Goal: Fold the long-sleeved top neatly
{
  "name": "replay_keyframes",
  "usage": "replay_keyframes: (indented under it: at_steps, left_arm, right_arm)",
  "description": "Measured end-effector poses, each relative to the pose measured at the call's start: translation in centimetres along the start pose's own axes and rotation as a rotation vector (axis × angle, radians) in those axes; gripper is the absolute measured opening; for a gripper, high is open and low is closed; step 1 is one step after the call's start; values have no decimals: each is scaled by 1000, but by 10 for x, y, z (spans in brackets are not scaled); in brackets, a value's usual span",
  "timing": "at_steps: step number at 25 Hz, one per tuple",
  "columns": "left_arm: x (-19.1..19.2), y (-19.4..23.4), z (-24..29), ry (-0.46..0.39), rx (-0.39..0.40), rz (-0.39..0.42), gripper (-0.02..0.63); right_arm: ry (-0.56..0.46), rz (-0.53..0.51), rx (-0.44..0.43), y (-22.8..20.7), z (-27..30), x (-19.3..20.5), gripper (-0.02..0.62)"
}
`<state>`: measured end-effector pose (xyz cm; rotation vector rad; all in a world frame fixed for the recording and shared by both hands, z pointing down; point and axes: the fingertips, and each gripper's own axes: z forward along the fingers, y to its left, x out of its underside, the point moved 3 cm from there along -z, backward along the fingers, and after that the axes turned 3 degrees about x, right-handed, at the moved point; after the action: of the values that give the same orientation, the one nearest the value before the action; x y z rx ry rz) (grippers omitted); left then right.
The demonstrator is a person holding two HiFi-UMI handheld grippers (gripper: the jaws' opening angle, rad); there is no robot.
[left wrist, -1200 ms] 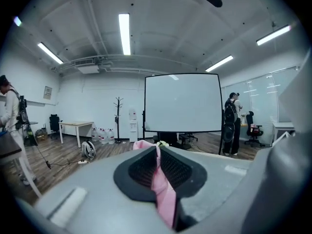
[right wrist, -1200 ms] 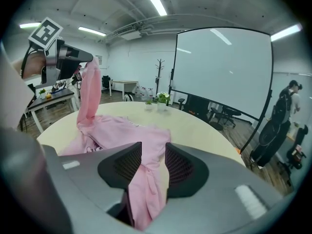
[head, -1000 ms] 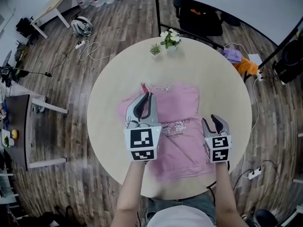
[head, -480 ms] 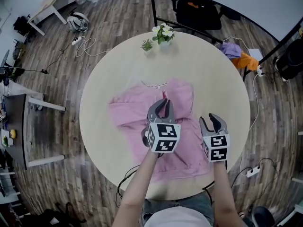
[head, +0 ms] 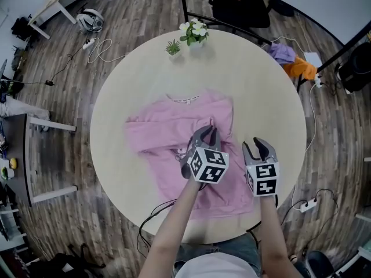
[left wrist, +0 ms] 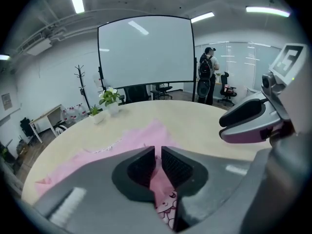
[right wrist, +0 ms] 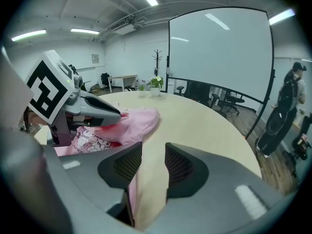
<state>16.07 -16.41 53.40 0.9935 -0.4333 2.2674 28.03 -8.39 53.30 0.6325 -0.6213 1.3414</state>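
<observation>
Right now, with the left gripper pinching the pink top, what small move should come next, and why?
Probably lower the left gripper and release: its jaws pinch a raised fold of the pink top over its middle, and the right gripper stands open, gripping nothing.

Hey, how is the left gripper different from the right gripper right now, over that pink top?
The left gripper has its jaws nearly together, pinching a fold of the pink top; the right gripper has its jaws apart and holds nothing. The left gripper is over the middle of the top, while the right gripper sits at its right edge, with bare table showing between its jaws. Both point down and away from the person.
</observation>
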Motion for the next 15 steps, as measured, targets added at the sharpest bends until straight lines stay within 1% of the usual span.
replay_keyframes:
  at_steps: [5, 9, 12, 15]
  left_arm:
    - [8, -18, 7, 11, 84, -22, 56]
    - [12, -30, 3, 6, 154, -36, 64]
    - [16, -32, -9, 0, 167, -51, 64]
    - [20, -26, -25, -16, 153, -81, 64]
  right_arm:
    - [17, -2, -14, 1, 6, 5, 176]
    - [28, -7, -25, 4, 12, 7, 178]
    - [33, -14, -31, 8, 13, 8, 178]
    - [37, -21, -34, 11, 11, 9, 179]
